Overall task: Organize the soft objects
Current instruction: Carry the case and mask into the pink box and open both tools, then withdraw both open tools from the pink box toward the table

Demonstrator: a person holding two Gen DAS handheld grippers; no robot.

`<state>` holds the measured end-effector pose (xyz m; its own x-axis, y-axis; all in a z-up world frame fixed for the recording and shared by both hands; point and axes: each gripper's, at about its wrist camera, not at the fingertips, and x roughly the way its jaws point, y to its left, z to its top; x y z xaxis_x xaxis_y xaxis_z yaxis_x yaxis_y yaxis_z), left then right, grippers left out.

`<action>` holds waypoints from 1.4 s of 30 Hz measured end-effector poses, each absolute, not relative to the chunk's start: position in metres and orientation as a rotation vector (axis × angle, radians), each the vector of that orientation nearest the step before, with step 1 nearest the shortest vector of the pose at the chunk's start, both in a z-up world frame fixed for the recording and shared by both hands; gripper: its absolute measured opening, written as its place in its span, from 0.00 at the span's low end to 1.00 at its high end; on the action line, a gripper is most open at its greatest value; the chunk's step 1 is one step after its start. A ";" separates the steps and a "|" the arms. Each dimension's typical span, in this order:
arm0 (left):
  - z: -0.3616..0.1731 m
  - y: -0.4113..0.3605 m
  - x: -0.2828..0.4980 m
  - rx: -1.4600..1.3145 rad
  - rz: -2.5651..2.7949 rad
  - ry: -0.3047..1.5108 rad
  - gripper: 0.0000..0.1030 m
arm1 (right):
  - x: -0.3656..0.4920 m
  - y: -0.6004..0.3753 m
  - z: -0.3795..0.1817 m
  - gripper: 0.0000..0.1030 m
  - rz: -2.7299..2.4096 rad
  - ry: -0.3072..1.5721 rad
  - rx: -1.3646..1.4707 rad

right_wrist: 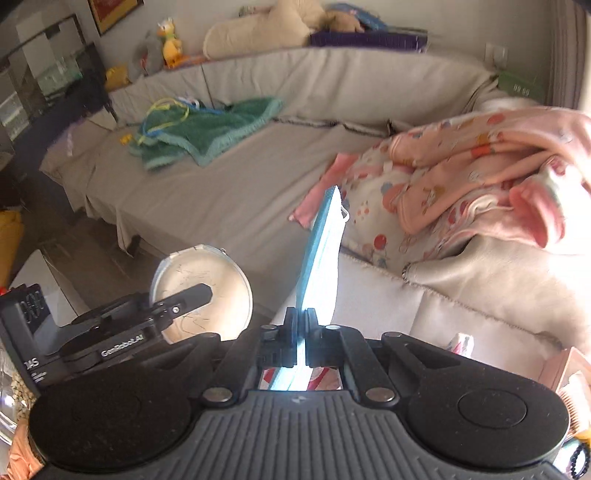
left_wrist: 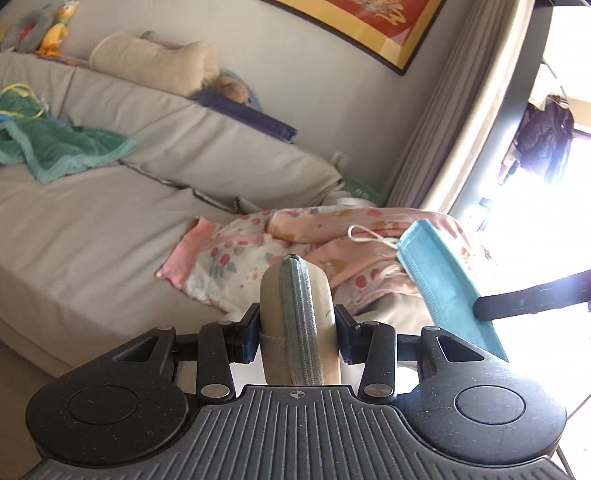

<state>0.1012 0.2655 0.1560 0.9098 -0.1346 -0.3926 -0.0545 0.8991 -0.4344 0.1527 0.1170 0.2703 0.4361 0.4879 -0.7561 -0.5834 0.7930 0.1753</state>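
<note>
My left gripper [left_wrist: 295,328] is shut on a round beige zip pouch [left_wrist: 295,295], held edge-on above the sofa's front; the pouch also shows in the right wrist view [right_wrist: 207,280]. My right gripper [right_wrist: 302,332] is shut on a blue face mask [right_wrist: 321,251], held upright above the sofa cushion; the mask shows in the left wrist view [left_wrist: 439,273] with its white ear loop. A pink patterned blanket [left_wrist: 295,240] lies crumpled on the sofa ahead, and it also shows in the right wrist view [right_wrist: 461,173]. A green towel [right_wrist: 210,136] lies further left on the seat.
The grey sofa [left_wrist: 92,240] fills both views. Plush toys [right_wrist: 170,40] and a beige bolster [right_wrist: 255,33] sit along its back ledge. A framed picture [left_wrist: 369,22] hangs above. Curtains [left_wrist: 443,122] and a bright window are to the right. A dark shelf unit [right_wrist: 44,92] stands at left.
</note>
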 end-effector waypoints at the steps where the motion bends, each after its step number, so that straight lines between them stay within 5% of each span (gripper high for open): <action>1: 0.163 0.255 0.106 -0.442 -0.061 0.431 0.44 | 0.148 0.103 0.281 0.03 0.668 0.872 -0.103; 12: 0.200 0.063 0.184 -0.301 -0.414 0.539 0.44 | 0.111 -0.113 0.313 0.03 0.492 0.687 0.083; 22: 0.128 -0.097 0.252 -0.277 -0.646 0.753 0.44 | 0.109 -0.257 0.250 0.03 0.243 0.661 0.141; 26: 0.086 -0.118 0.272 -0.226 -0.667 0.829 0.44 | 0.124 -0.273 0.214 0.03 0.209 0.664 0.095; 31: 0.066 -0.115 0.278 -0.121 -0.587 0.831 0.62 | 0.152 -0.270 0.151 0.03 0.205 0.792 0.115; 42: 0.101 -0.105 0.248 0.060 -0.544 0.757 0.56 | 0.174 -0.241 0.089 0.04 0.165 1.002 0.014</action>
